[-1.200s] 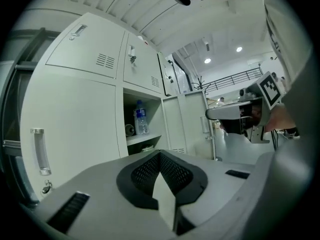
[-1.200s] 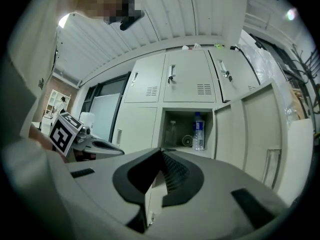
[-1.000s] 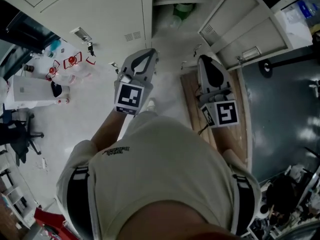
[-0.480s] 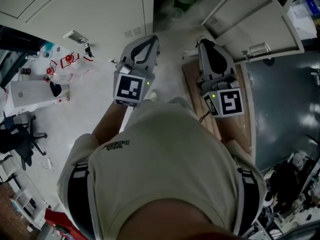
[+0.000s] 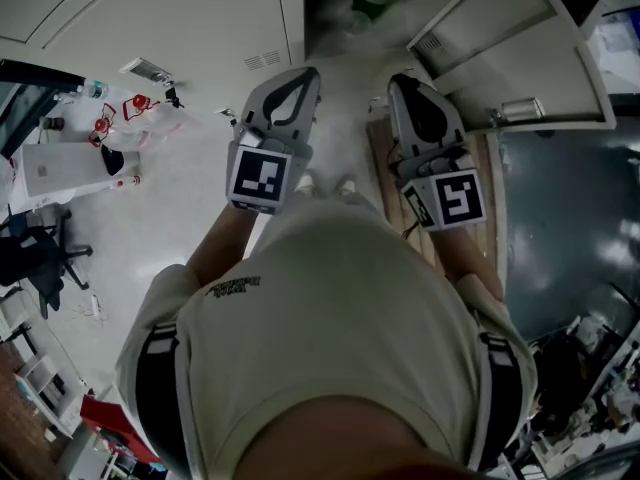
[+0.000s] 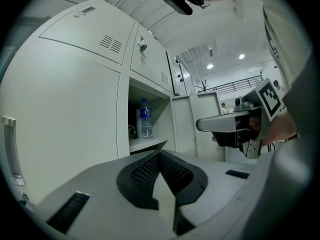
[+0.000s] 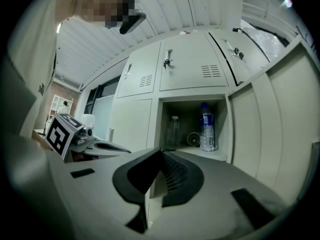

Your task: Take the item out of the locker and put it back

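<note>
Two bottles stand inside the open locker [image 7: 156,126]: the blue-labelled bottle [image 7: 206,128] at its right side, the clear bottle [image 7: 173,130] further left. The left hand-held gripper [image 6: 159,155] and the right hand-held gripper [image 7: 160,155] are in front of the locker, both closed and empty.

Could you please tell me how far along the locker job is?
Done: the locker door stands open. In hand: nothing; the left gripper and right gripper are shut and empty. Left: take out the water bottle standing on the shelf, then put it back.
</note>
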